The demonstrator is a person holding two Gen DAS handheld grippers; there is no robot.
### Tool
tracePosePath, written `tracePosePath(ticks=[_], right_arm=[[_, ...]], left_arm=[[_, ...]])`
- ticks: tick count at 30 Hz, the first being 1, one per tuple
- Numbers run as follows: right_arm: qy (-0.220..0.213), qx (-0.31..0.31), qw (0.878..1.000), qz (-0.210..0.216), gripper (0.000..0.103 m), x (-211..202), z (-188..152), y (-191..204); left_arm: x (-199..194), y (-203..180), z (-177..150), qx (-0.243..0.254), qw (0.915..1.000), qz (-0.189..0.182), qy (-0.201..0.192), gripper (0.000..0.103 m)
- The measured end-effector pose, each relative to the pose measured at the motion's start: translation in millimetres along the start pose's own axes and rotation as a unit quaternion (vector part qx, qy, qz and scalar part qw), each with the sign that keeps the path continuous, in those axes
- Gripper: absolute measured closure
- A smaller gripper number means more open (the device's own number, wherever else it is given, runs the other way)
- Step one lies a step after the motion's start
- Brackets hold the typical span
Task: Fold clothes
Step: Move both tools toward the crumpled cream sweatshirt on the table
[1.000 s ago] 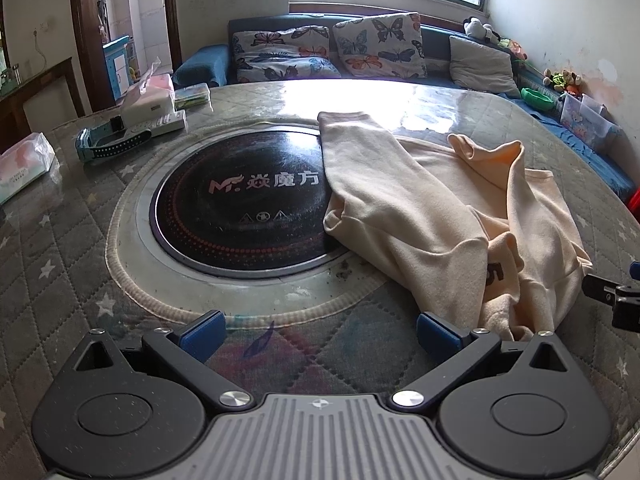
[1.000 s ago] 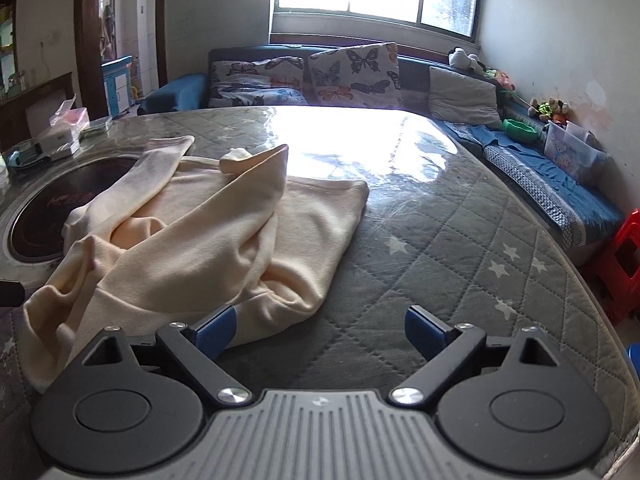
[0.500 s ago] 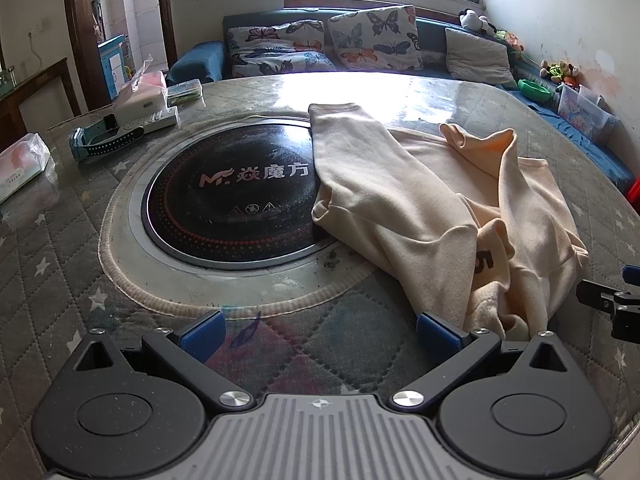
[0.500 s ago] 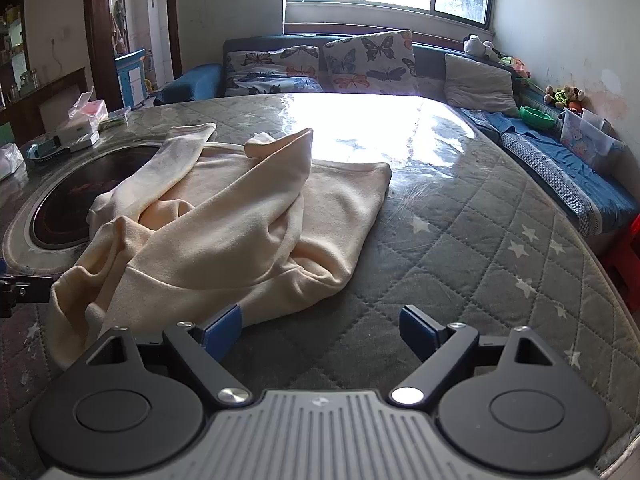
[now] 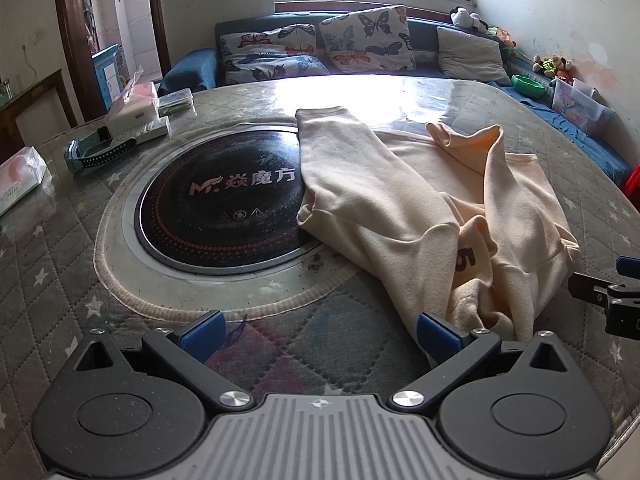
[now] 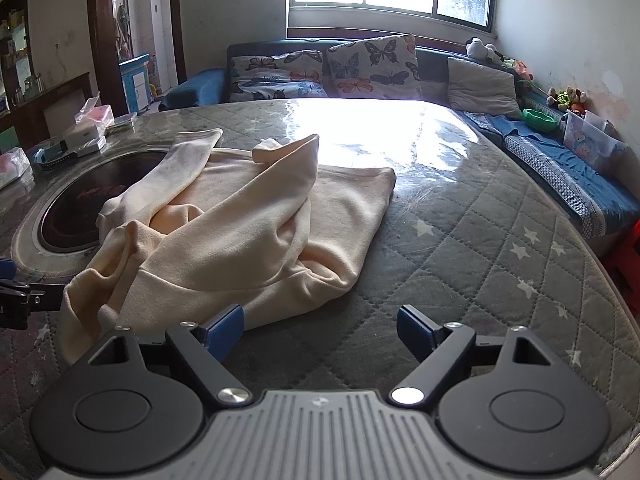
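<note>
A cream sweatshirt lies crumpled on the round quilted table, one sleeve stretched over the edge of the black cooktop disc. In the right wrist view the same sweatshirt fills the left and middle, sleeves bunched on top. My left gripper is open, low over the table's near edge, its right blue pad close to the garment's lower hem. My right gripper is open too, its left pad at the hem's near edge. Neither holds cloth.
A built-in black cooktop sits in the table's left half. Tissue packs, a white box and a blue strap lie at the table's far left. A sofa with butterfly cushions runs behind; bare quilted cover spreads to the right.
Both grippers have pulled back and risen slightly, so the sweatshirt and table sit a little further ahead in each view. The garment itself has not moved.
</note>
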State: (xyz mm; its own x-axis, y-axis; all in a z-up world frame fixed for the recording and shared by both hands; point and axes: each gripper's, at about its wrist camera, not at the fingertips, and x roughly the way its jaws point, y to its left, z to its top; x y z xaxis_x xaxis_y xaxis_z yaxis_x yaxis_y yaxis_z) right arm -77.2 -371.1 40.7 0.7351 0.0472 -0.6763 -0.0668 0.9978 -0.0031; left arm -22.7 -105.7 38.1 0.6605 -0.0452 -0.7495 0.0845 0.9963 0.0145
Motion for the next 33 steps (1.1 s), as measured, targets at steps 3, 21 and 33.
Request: tracePosePath(ticks=[3, 21, 33], right_arm=[[0.0, -0.001, 1.0, 0.0, 0.018, 1, 1, 1], [-0.002, 0.001, 1.0, 0.01, 0.021, 6, 9, 3], [-0.008, -0.006, 1.0, 0.024, 0.025, 15, 31, 1]], left_arm=[[0, -2, 1, 0.003, 1.0, 0.0, -0.003, 0.0], [0, -5, 9, 0.015, 0.9998, -0.007, -0.01, 0.0], [4, -6, 29, 0.023, 0.9993, -0.012, -0.027, 0.0]])
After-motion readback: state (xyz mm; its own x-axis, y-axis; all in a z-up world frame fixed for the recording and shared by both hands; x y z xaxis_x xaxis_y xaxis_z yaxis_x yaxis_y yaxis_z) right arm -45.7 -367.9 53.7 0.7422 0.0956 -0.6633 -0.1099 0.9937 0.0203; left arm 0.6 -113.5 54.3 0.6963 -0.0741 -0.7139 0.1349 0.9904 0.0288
